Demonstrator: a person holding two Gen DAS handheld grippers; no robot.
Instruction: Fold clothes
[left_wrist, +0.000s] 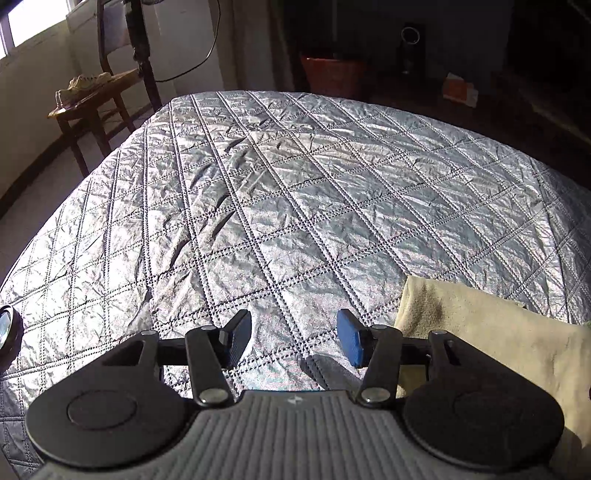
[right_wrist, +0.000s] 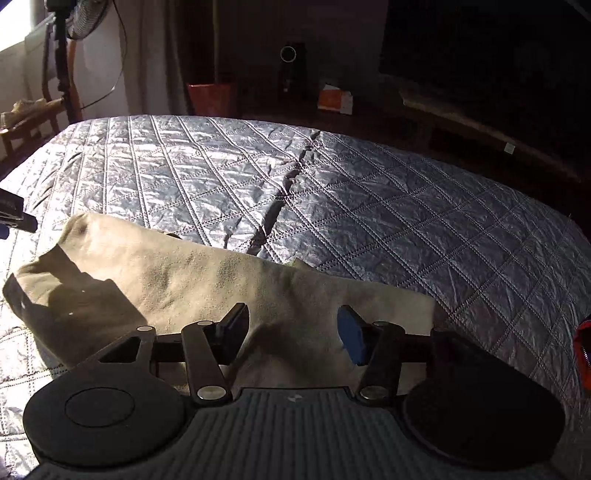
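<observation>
A cream-coloured garment (right_wrist: 192, 273) lies folded on the near part of a bed with a grey quilted cover (right_wrist: 369, 206). My right gripper (right_wrist: 293, 334) hovers open just above the garment's near edge, nothing between its fingers. In the left wrist view the same garment (left_wrist: 491, 332) shows at the lower right, partly behind the gripper body. My left gripper (left_wrist: 295, 341) is open over bare quilt (left_wrist: 295, 192), to the left of the garment. Its tip (right_wrist: 14, 218) shows at the left edge of the right wrist view.
A wooden chair (left_wrist: 92, 96) with items on its seat stands left of the bed, beside a fan stand (left_wrist: 142, 48). Beyond the bed's far end are an orange-brown bin (left_wrist: 332, 75) and a dark speaker (right_wrist: 291, 66). A red object (right_wrist: 583, 354) shows at the right edge.
</observation>
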